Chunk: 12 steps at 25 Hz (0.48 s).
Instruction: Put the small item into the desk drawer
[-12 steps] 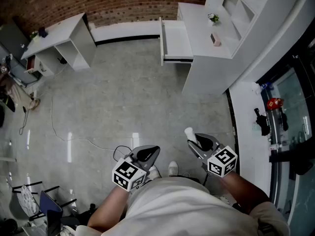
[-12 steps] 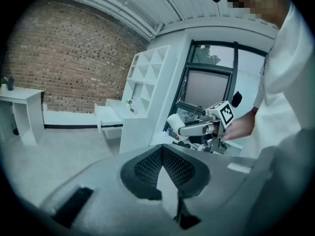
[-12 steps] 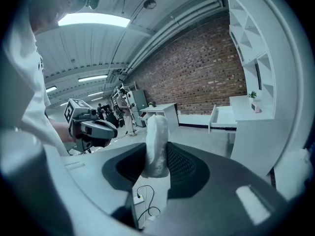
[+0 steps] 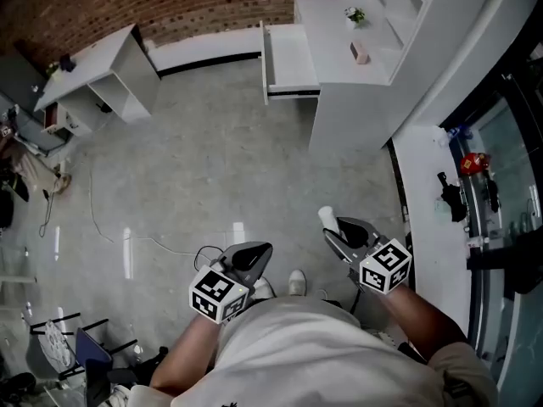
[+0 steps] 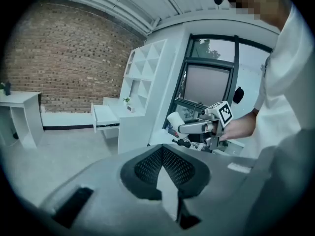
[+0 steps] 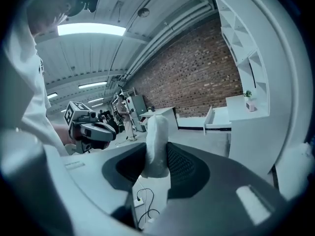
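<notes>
Well short of drawer (image 4: 288, 58): right claw (image 4: 333, 234) clamps small item (image 4: 327, 218), left claw (image 4: 261, 253) closed, empty
Hold grip firm til item's over drawer

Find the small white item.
The small white item is clamped in the right gripper, head view lower right, far from the open desk drawer at top.

The floor (image 4: 221, 142) lies open right up to the drawer (image 4: 291, 58), which stands pulled out at the left end of the desk (image 4: 335, 36), its inside seemingly bare. A thin cable (image 4: 91, 195) trails over the floor well left of that path. A plant (image 4: 354, 13) and a small box (image 4: 360, 52) stand on the tabletop beside the drawer.
</notes>
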Available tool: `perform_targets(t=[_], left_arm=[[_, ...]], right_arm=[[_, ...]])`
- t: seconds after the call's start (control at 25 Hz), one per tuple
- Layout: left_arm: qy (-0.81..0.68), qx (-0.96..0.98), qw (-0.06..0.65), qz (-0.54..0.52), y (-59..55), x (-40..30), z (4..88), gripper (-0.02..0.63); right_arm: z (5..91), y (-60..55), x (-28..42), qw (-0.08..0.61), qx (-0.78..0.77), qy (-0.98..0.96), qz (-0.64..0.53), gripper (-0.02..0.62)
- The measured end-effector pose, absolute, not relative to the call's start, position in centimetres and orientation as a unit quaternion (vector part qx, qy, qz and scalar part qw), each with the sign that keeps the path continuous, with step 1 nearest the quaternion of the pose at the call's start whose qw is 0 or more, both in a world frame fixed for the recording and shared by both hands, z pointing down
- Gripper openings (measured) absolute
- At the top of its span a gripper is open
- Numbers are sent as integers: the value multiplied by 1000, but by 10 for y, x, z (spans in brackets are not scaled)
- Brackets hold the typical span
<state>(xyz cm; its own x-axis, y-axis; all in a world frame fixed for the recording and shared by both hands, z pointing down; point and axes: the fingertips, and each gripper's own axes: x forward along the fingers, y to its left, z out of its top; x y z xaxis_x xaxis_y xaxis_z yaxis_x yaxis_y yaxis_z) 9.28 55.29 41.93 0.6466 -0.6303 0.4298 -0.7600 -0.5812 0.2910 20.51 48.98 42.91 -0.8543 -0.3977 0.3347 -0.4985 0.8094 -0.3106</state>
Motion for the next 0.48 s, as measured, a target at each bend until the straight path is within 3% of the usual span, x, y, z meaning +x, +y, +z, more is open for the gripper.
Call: perform_targets(t=[0.48], left_arm=[[-380,885,223,151,517,144,418,6]], right_arm=[[430,439,247,109,257,-942,186,137]])
